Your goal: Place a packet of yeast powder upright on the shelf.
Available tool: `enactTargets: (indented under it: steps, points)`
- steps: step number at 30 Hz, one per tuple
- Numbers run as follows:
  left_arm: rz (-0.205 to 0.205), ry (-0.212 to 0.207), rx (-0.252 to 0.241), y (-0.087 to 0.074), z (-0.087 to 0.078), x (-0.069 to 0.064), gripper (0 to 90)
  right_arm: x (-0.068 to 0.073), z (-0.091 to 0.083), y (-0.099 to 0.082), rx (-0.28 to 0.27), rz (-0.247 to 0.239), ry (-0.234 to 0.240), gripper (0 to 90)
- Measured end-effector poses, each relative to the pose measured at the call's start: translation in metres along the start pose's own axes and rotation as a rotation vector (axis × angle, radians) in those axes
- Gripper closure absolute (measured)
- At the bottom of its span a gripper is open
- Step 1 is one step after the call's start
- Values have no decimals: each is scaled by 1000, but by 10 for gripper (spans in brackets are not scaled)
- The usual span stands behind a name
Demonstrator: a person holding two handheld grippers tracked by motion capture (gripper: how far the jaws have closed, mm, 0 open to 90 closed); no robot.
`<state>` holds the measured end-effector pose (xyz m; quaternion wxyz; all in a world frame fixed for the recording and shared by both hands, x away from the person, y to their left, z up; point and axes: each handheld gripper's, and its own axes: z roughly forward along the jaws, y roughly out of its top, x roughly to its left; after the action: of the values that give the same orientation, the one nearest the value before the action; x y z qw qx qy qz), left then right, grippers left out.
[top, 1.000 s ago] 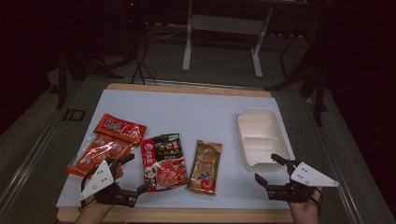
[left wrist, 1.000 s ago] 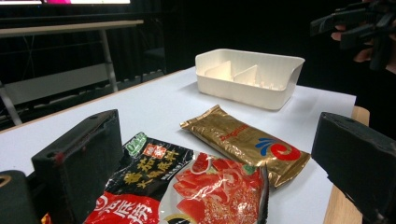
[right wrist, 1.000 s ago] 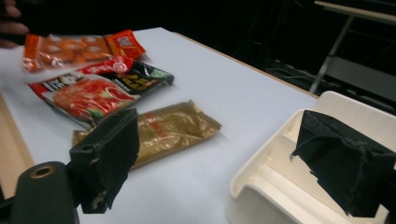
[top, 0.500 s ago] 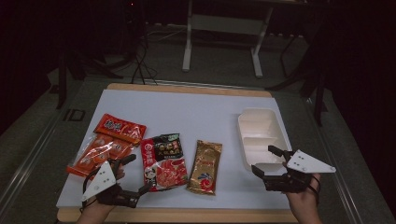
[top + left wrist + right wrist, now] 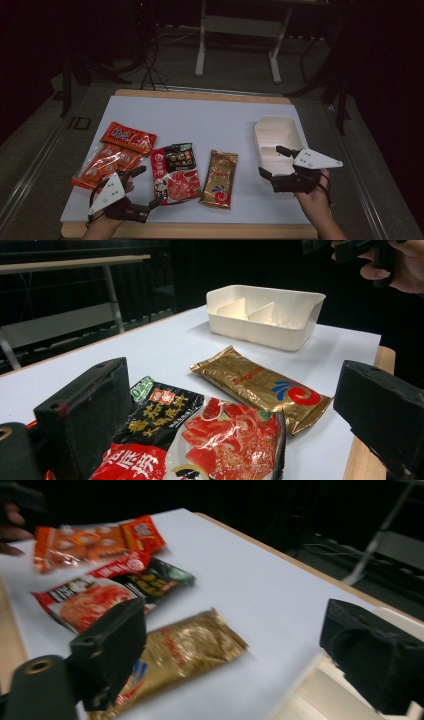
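High view first: I see a pale blue worktop (image 5: 220, 120) with four snack packets lying flat in a loose row at its near left and a white plastic divided box (image 5: 276, 136) at its right. From left to right the packets are an orange clear-fronted packet (image 5: 102, 164), a red flat packet (image 5: 128, 137) just behind it and overlapping its far end, a red-and-black packet printed with sliced meat (image 5: 175, 173), and a gold foil packet (image 5: 220, 178).

My left claw (image 5: 143, 188) hovers at the near edge, its jaws spread, beside the near left corner of the red-and-black packet but gripping nothing. In the left gripper view that packet (image 5: 200, 440) lies between and just beyond the two black jaws, with the gold packet (image 5: 260, 387) past it and the box (image 5: 265, 315) farther off.

My right claw (image 5: 272, 161) is over the near end of the white box, jaws spread and empty. The right gripper view is blurred; it looks across the gold packet (image 5: 182, 655) toward the other packets, with a corner of the box (image 5: 320, 700) at lower right.

My judgement is that packing has not started: the box compartments look empty and all four packets lie on the worktop. Every packet is left to pick up and place, and the red-and-black or gold one seems the nearest candidate.
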<state>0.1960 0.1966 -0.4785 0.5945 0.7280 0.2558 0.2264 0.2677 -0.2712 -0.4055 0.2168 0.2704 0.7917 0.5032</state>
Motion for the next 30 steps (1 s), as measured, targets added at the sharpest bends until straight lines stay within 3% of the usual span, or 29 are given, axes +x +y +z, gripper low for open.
enactTargets:
  steps: [2,4,8,9,16,30]
  points:
    - [2,-1,3,0,0,0,26,0,3,2,2,4,8,105]
    - [3,-3,2,0,0,-1,26,-3,10,6,5,1,47,101]
    - [1,-8,-3,1,0,-2,26,-4,15,8,16,-6,53,101]
    - [2,-7,-2,1,0,-2,26,-6,20,11,22,-1,73,101]
    - [3,-10,5,0,-1,-3,26,-7,36,18,61,-32,125,102]
    - [12,0,12,-1,-1,-3,26,-14,64,30,144,-80,172,130]
